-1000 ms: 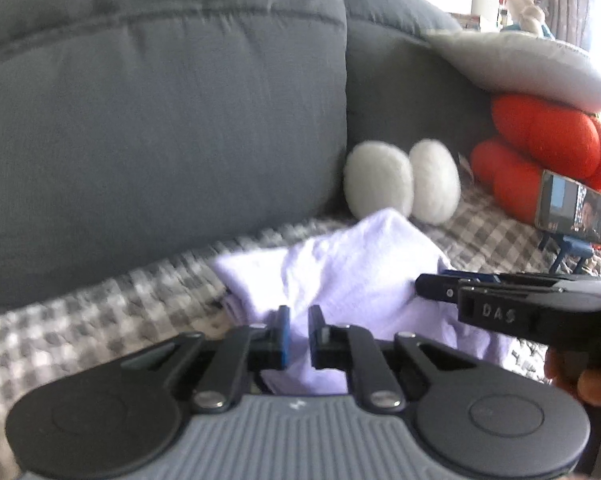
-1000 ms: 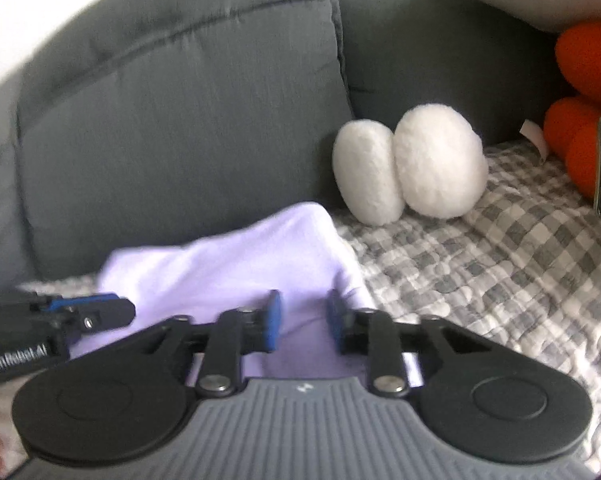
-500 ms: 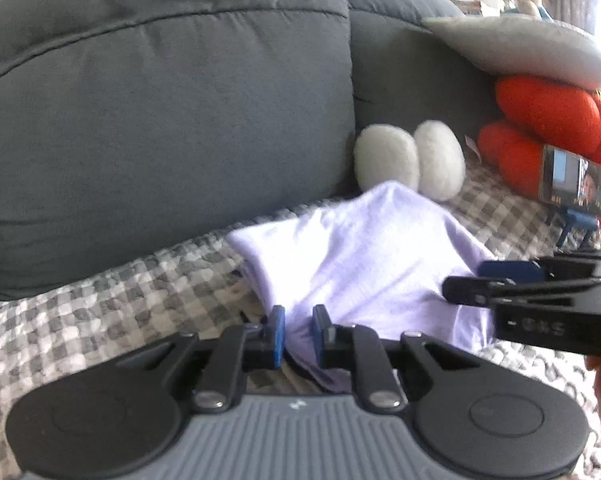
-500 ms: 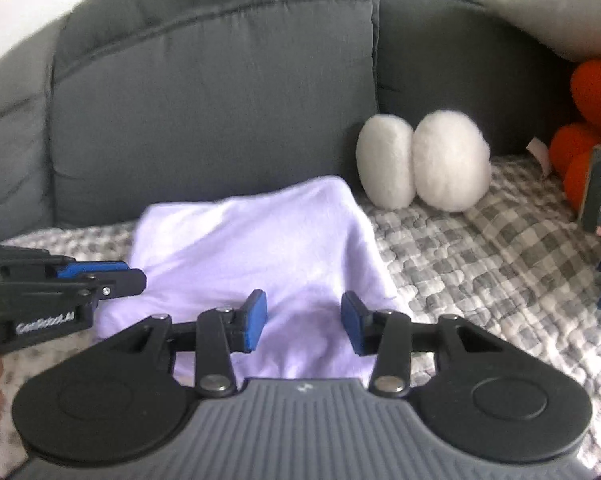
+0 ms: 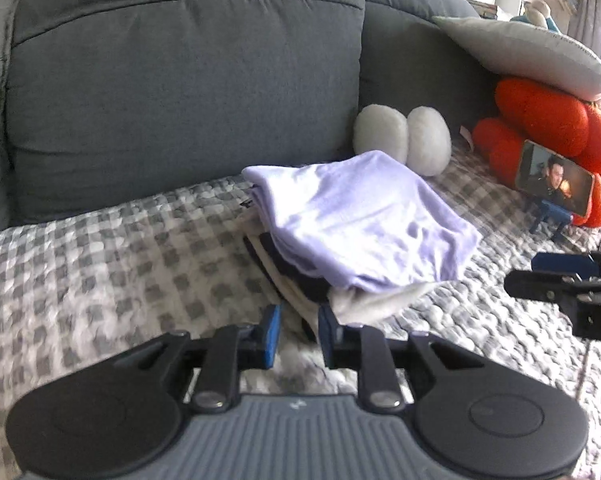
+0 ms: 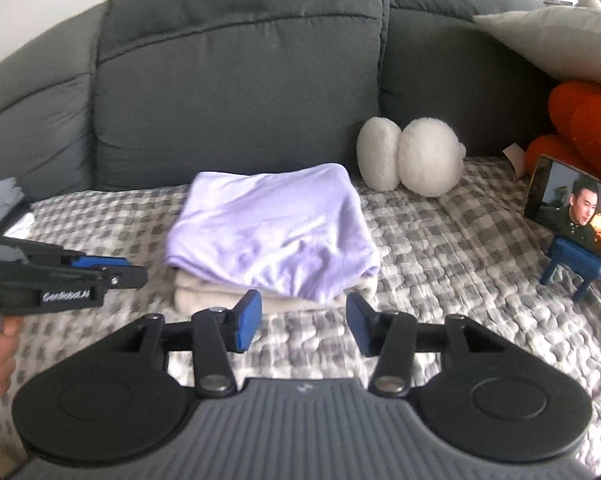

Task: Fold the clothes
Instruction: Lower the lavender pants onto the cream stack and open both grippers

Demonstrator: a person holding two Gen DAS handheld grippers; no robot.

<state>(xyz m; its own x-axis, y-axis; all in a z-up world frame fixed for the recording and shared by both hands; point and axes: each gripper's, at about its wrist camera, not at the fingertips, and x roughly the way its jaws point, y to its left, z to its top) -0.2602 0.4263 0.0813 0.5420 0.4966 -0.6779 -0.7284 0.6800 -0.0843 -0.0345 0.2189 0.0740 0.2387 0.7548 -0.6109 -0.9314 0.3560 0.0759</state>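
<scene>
A folded lilac garment (image 6: 272,232) is lying on top of a small stack of folded clothes (image 6: 220,300) on the checked blanket (image 6: 440,240) covering the sofa (image 6: 236,80) seat, near the back cushion and roughly mid-seat. Cream and dark layers are showing under it at the stack's near edge.

The left gripper (image 5: 296,334) is sitting just in front of the stack's near left corner; its jaws have just been opening to a narrow gap, with nothing between the blue pads (image 5: 270,334).

The right gripper (image 6: 302,322) is hovering just before the stack's near edge; its jaws have also just been opening, now standing moderately wide and holding nothing.

Two white plush balls (image 6: 412,156) are resting against the back cushion to the right of the stack. A phone (image 6: 572,208) is standing on a blue stand near the seat's right end, beside orange cushions (image 5: 548,120).
</scene>
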